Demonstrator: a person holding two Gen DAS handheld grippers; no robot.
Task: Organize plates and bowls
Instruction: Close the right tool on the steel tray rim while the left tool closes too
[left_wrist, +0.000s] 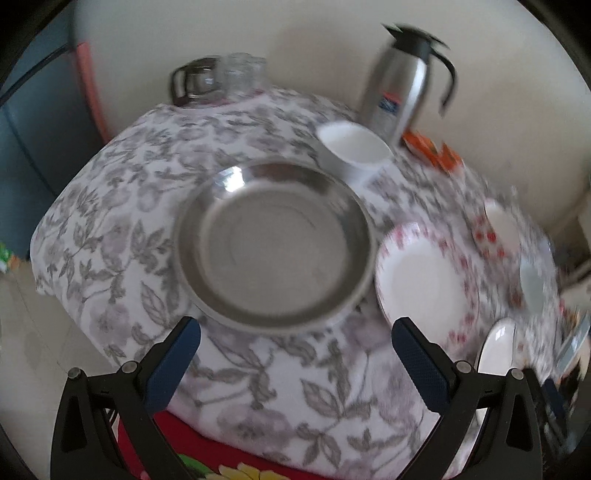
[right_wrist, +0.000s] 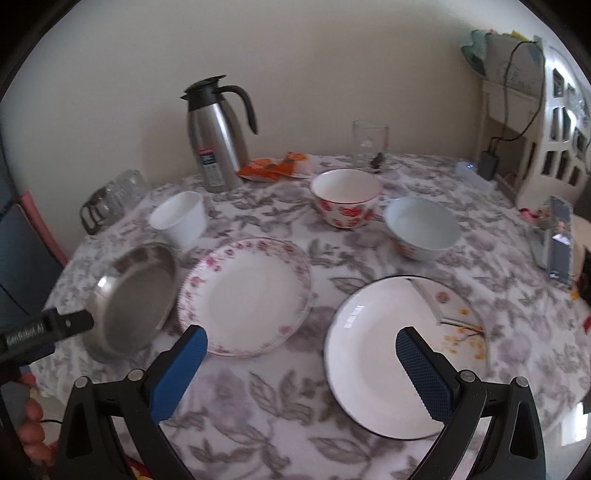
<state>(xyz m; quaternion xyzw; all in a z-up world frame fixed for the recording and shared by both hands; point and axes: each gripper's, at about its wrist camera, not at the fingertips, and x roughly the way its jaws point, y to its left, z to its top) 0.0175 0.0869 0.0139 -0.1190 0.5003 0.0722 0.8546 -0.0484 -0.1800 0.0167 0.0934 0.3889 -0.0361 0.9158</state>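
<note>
A steel plate (left_wrist: 273, 243) lies on the floral tablecloth just ahead of my open, empty left gripper (left_wrist: 295, 354); it also shows at the left in the right wrist view (right_wrist: 136, 295). A pink-rimmed plate (right_wrist: 245, 295) lies beside it, also visible in the left wrist view (left_wrist: 424, 280). A black-rimmed white plate (right_wrist: 391, 350) lies under my open, empty right gripper (right_wrist: 301, 363). A small white bowl (right_wrist: 179, 218), a red-flowered bowl (right_wrist: 345, 201) and a pale blue bowl (right_wrist: 423, 227) stand further back.
A steel thermos (right_wrist: 216, 136), an orange snack packet (right_wrist: 273, 166), a clear glass (right_wrist: 369, 142) and a glass mug rack (right_wrist: 110, 199) stand along the back edge. A white shelf (right_wrist: 546, 140) is at the right. The table edge (left_wrist: 48, 258) drops off left.
</note>
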